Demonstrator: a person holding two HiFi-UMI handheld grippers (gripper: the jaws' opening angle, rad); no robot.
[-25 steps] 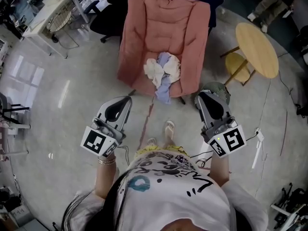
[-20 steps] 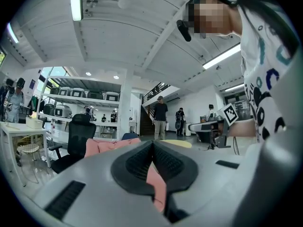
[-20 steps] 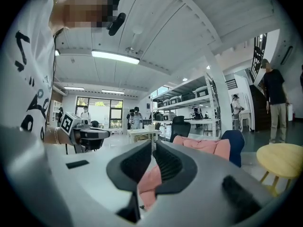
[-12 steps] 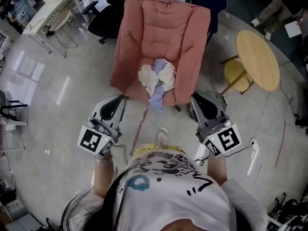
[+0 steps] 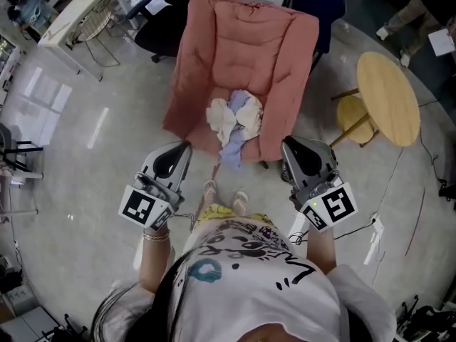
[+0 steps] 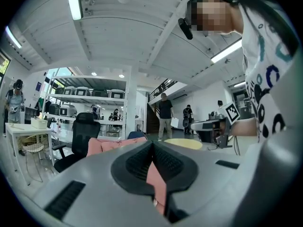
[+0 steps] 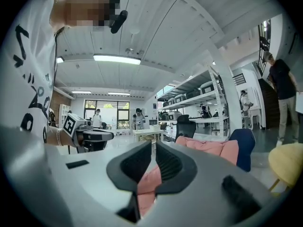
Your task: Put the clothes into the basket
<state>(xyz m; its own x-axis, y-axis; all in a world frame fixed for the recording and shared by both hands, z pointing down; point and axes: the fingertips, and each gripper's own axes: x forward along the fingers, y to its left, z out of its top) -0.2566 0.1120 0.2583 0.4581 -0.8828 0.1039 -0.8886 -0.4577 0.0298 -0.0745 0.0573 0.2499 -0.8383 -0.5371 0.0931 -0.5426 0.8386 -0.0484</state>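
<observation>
Loosely heaped, the clothes [image 5: 234,116] lie on the pink armchair [image 5: 242,41].

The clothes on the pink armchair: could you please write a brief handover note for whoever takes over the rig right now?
Left gripper: shut, empty, held level short of the armchair.
Right gripper: shut, empty, likewise.
Clothes: piled on the seat, one piece hanging over the front edge.
Basket: I cannot make it out for certain.
Done: no clothes picked up yet.
Left: open a gripper, grasp the clothes, find the basket, drop them in.
</observation>
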